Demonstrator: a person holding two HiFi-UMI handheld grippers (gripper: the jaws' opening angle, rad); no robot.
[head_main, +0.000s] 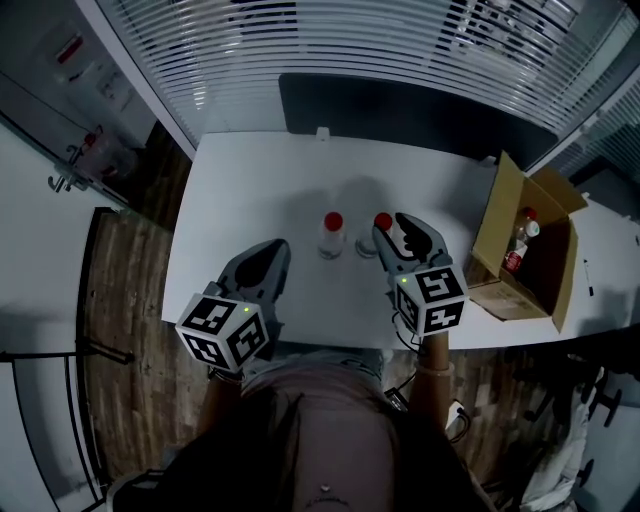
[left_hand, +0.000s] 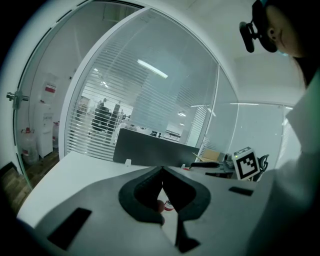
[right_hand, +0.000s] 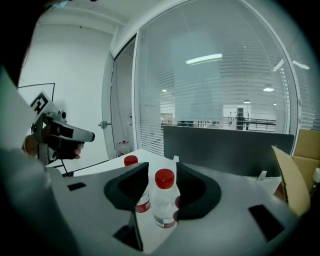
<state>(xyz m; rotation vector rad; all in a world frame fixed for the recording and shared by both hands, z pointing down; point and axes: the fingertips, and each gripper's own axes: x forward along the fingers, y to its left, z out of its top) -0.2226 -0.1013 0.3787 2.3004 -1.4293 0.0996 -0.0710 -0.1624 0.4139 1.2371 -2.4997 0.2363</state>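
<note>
- The nearer bottle (right_hand: 164, 200) stands upright on the white table (head_main: 250, 190), long axis vertical, red cap (right_hand: 164, 178) up. It is in front of the person, slightly to their right.
- It is clear plastic with a red-and-white label band low on the body.
- The right gripper (right_hand: 162, 167) has its claw spread, one dark pad on each side of this bottle. The right pad looks to be touching it, and a thin gap shows at the left pad.
- In the head view the right gripper (head_main: 400, 228) points away from the person, level over the table. Its marker cube (head_main: 432, 298) faces up, with the forearm straight behind it.
- A second bottle (head_main: 332, 235) of the same kind stands upright just to the left, apart from the first.
- The left gripper (head_main: 275, 245) sits nearer the table's front edge, left of both bottles. Its claw tips are pressed together on nothing, as the left gripper (left_hand: 161, 170) view shows.
- An open cardboard box (head_main: 495, 240) stands at the table's right end, with more bottles inside.
</note>
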